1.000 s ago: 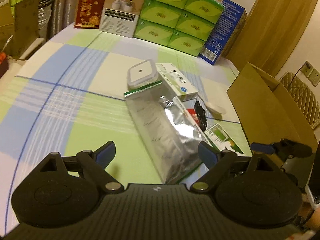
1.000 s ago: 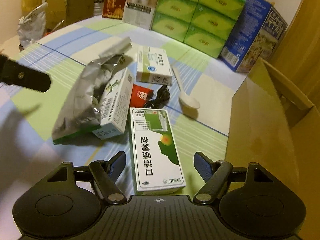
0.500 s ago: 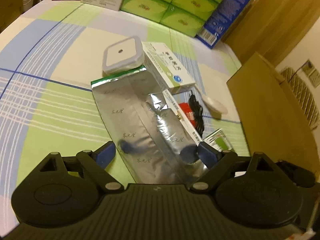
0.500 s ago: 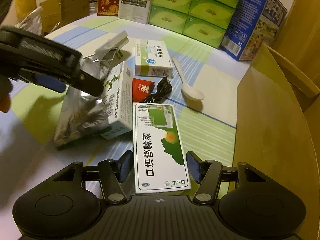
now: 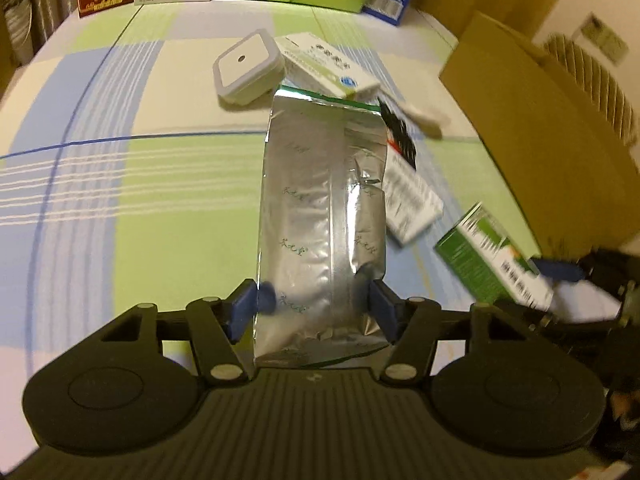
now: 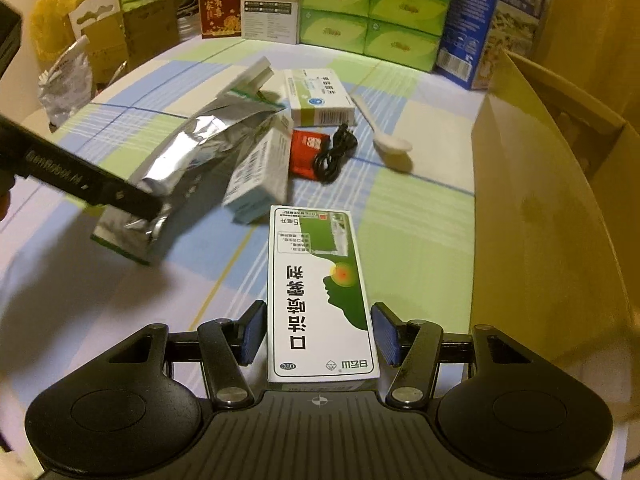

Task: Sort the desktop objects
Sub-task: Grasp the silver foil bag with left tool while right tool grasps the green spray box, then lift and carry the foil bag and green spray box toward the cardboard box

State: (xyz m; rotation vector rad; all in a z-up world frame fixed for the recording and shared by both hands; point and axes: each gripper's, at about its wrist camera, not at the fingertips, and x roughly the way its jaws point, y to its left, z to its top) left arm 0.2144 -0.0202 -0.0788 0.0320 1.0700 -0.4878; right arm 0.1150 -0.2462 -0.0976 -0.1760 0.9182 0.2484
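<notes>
Silver foil pouch [image 5: 320, 216] with a green strip at its far end lies lengthwise between the blue pads of the left gripper [image 5: 314, 306], which press its two side edges, so that claw is clamped on it. From the right wrist view the same pouch [image 6: 200, 148] shows as lifted at a slant, its near end in the black finger and its far end propped by a white square container [image 6: 252, 76], which the left view shows lying flat-topped [image 5: 246, 66] beside a white and green medicine box [image 5: 328, 64]. The right gripper [image 6: 318, 334] straddles a long white and green carton printed with a head silhouette [image 6: 320, 292]; narrow gaps show between both pads and the carton, so whether it grips cannot be told. In the left view that carton [image 5: 492, 260] appears blurred and tilted. Only the right view shows clearly a red sachet [image 6: 306, 152], a coiled black cable [image 6: 334, 152], a white spoon [image 6: 386, 136] and a barcoded small box [image 6: 260, 172] leaning under the pouch. An open brown cardboard box [image 6: 540, 200] stands to the right on the checked green and blue tablecloth [image 5: 120, 200].
</notes>
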